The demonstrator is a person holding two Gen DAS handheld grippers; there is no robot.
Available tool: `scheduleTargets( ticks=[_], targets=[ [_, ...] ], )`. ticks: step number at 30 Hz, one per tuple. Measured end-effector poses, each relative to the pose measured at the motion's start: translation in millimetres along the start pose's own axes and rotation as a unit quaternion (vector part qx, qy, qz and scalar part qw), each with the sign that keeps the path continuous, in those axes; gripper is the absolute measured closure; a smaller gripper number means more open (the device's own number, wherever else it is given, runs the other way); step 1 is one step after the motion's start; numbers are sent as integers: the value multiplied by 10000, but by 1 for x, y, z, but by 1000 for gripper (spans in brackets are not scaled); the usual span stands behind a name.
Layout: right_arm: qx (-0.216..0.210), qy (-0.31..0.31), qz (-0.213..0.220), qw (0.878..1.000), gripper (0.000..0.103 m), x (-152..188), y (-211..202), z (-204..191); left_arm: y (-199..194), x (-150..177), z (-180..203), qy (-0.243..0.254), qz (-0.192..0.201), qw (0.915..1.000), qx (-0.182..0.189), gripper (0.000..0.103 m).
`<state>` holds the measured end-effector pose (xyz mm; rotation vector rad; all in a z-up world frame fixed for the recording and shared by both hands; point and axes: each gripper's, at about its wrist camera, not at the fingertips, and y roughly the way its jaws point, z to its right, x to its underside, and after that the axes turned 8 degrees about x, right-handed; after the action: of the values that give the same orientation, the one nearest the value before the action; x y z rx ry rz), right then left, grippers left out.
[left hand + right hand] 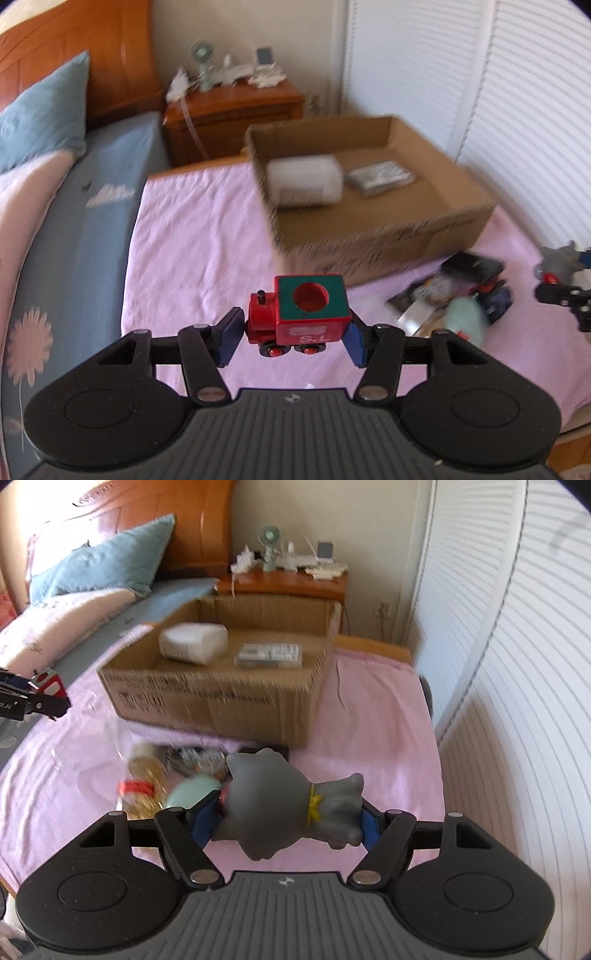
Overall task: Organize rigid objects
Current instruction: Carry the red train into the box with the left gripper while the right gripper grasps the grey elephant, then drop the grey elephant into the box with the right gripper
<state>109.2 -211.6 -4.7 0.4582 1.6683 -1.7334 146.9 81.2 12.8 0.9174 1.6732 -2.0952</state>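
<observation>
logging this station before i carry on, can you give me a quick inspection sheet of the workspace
surface: pink sheet over the bed, wrinkled.
job's things: toy train in the left gripper; grey toy figure in the right gripper; open cardboard box holding a white container and a clear flat pack.
clutter: blurred pile of small items on the sheet in front of the box.
grippers: both shut on their toys, held above the sheet.
cables: pale cord hanging off the nightstand.
surroundings: blue pillow, wooden headboard, small fan, white louvred doors.
</observation>
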Motion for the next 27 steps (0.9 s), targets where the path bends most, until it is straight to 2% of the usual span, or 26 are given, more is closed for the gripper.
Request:
scheduleTargets(
  ticks=[7,14,15,16,17,27],
  targets=[
    [-201,-152,437,9987,26,-34,-11,-4,3,-44,17,338,212,9990,205,47],
    [-365,-161,698,9968,26,-59,-10,-7,38,-83,22,543,72,9983,203,46],
    [-400,-140,712,9966,26,-61,-8,-8,43,-86,20,447,76,9989,152,40],
    [-434,-132,716,9964,26,-63,-7,-9,48,-89,17,335,65,9994,102,24],
    [-452,-128,715,9963,26,-64,-6,-10,53,-91,15,241,32,9997,88,18],
    [-409,-84,632,9971,26,-67,3,-12,34,-70,6,56,272,9994,201,9]
  ],
)
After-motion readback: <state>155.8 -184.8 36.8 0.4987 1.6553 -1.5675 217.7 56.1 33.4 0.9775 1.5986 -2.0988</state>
